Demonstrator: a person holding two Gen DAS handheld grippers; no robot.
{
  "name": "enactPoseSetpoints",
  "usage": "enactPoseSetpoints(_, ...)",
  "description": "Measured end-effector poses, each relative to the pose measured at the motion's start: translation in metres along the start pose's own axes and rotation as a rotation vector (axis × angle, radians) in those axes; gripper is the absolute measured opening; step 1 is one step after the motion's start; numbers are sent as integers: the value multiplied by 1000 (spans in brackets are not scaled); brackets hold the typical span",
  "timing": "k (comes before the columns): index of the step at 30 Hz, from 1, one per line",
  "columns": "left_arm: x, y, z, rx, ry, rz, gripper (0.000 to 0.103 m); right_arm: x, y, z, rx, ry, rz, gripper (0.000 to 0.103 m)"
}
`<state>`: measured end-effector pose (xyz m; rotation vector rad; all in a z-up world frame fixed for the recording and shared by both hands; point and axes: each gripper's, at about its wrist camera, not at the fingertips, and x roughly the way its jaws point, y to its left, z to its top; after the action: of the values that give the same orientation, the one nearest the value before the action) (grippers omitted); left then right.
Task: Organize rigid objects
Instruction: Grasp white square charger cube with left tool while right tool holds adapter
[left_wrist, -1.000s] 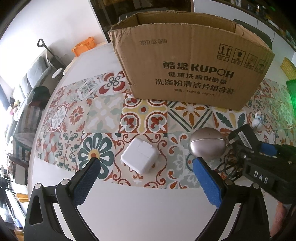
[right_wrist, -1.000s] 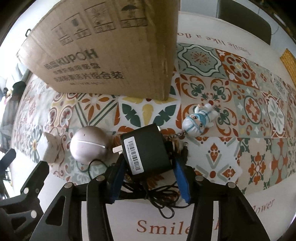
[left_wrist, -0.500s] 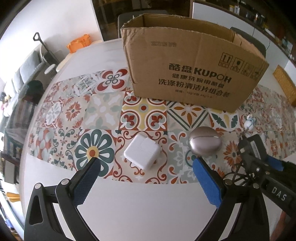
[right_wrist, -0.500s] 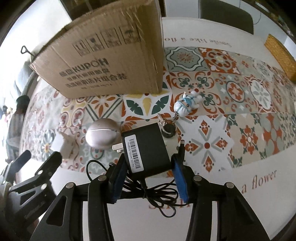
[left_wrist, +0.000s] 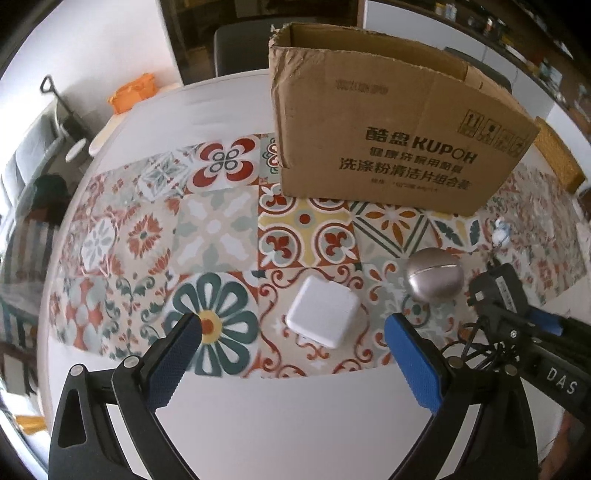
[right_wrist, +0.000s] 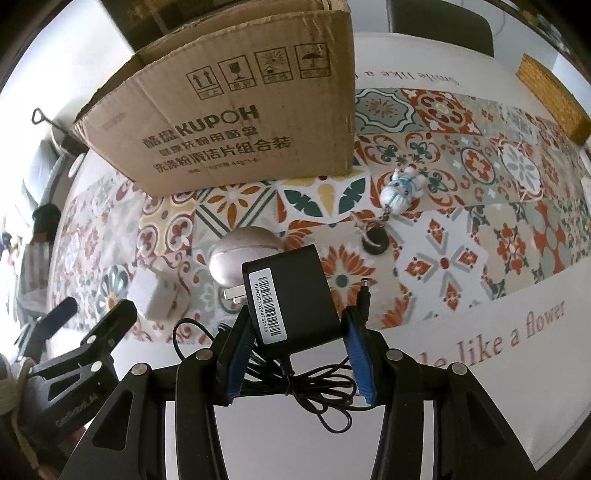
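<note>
My right gripper (right_wrist: 297, 325) is shut on a black power adapter (right_wrist: 291, 295) with a barcode label, held above the table, its thin cable (right_wrist: 314, 387) dangling below. It also shows in the left wrist view (left_wrist: 498, 288). My left gripper (left_wrist: 291, 332) is open and empty, just short of a white square charger (left_wrist: 323, 315) on the patterned mat. A silver egg-shaped case (left_wrist: 436, 273) lies right of the charger. An open cardboard box (left_wrist: 388, 136) stands behind them, also seen in the right wrist view (right_wrist: 229, 122).
A small white-and-blue figurine keychain (right_wrist: 400, 186) with a black disc (right_wrist: 375, 240) lies right of the box. A wicker basket (right_wrist: 554, 96) sits at the far right edge. An orange container (left_wrist: 131, 92) sits at the table's far left. A dark chair (left_wrist: 240, 44) stands behind the table.
My right gripper has lifted the black adapter up off the mat and drawn back. My left gripper has pulled back and shifted left; the box and objects now sit further right in its view.
</note>
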<state>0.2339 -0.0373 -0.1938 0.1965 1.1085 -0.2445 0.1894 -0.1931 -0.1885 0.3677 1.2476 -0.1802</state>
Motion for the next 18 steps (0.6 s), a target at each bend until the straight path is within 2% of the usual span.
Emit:
enactPoseSetpoints(2,5,-2,0,41,5,-11,101,2,5,0,4,0,-4,48)
enactPoseSetpoints(4,13,-6,1,82,23,-33,95,6,6,-1,9,6,1,48)
enactPoseSetpoints(6,20,-10,1,113,31,-21,91,10,7,-4,12,21,-4,48)
enactPoseSetpoints(11,38,-17,4,156,52,-43,86,17,6,-6,17,41,-25,48)
enactPoseSetpoints(18,58,-20,6,173,73,-49,72,30,7,-5,27,67,-50,48)
